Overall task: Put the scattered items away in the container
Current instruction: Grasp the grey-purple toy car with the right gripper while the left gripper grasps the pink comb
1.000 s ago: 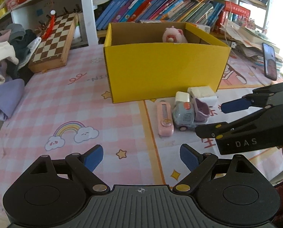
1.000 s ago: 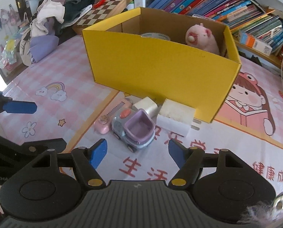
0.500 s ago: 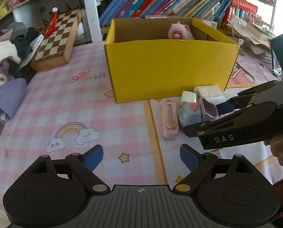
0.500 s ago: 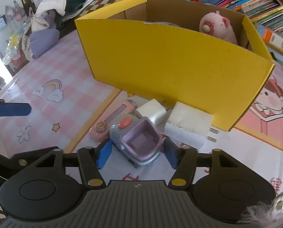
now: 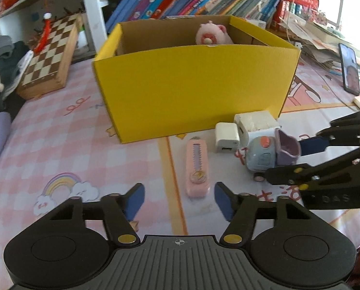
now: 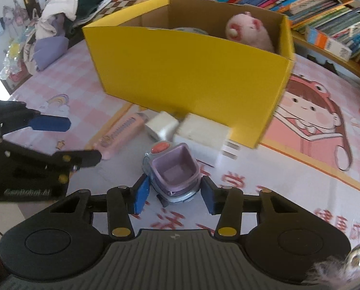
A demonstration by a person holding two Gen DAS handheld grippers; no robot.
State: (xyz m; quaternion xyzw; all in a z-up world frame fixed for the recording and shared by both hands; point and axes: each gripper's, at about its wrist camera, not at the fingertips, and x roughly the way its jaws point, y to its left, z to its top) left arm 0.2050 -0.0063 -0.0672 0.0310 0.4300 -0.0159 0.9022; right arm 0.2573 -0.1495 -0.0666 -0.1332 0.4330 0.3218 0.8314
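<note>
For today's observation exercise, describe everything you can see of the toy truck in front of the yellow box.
The toy truck is a small, plastic-looking vehicle: pale blue-grey cab, orange dome on the roof, an open, empty purple tub behind, dark wheels. It stands upright on the patterned mat, near the white plug adapter and the yellow box. The right gripper, whose jaws have just been closing, has a blue pad at each side of its rear; firm contact cannot be told.

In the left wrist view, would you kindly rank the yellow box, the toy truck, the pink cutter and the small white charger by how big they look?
1. Yellow box, by far.
2. Toy truck and pink cutter: look alike, so I leave them unranked.
3. Small white charger, the smallest.
</note>
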